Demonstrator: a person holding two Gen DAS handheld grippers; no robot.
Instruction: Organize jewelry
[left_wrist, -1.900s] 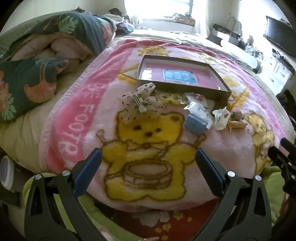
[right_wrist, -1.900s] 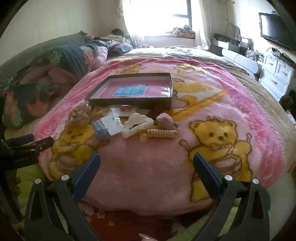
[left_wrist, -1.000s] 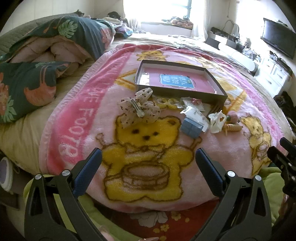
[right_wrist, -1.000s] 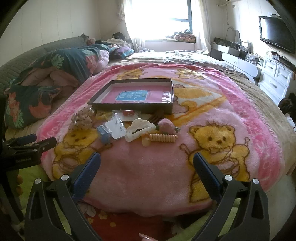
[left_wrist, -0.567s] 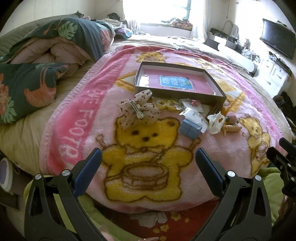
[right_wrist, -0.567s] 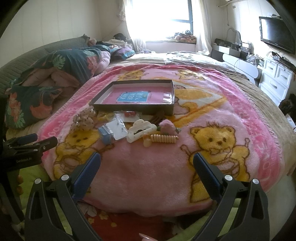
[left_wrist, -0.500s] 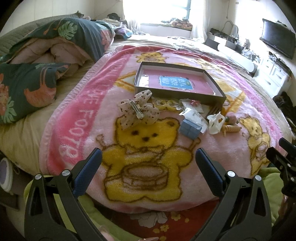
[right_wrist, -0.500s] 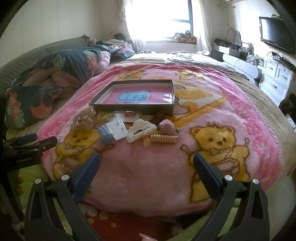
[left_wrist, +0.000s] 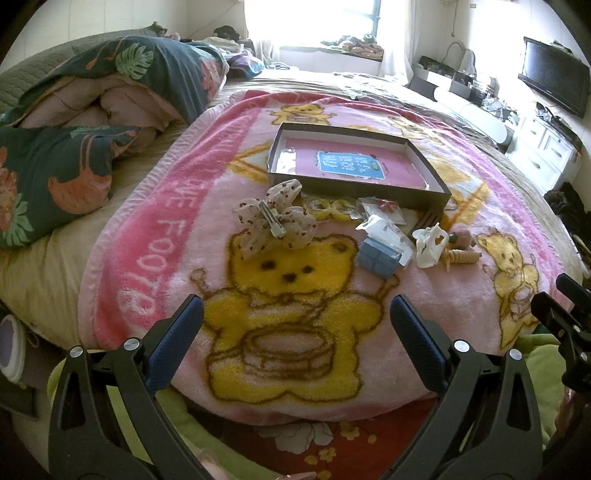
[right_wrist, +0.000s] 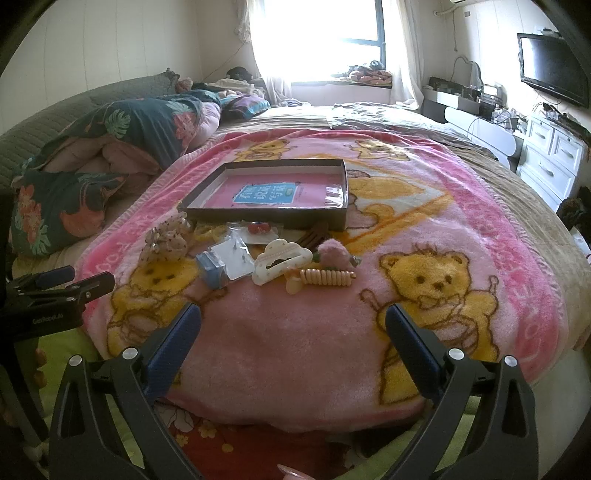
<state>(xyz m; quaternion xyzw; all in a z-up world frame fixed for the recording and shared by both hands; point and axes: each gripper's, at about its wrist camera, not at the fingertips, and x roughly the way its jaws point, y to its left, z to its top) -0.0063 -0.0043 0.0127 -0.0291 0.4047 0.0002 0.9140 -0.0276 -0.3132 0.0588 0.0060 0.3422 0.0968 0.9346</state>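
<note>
I hold both grippers low at the near edge of a bed covered by a pink bear-print blanket (right_wrist: 295, 339). My left gripper (left_wrist: 295, 325) has its fingers spread wide and grasps nothing; my right gripper (right_wrist: 293, 328) is likewise spread and empty. Ahead of the fingers, well apart from them, jewelry lies in a loose cluster: a spotted fabric bow clip (left_wrist: 275, 221) beyond my left finger, a small blue box (left_wrist: 378, 256), a white claw clip (right_wrist: 282, 260), a beige spiral hair tie (right_wrist: 327, 277) and a pink fuzzy piece (right_wrist: 332, 254). Just past the cluster sits a shallow dark tray (right_wrist: 266, 216) with a pink floor.
</note>
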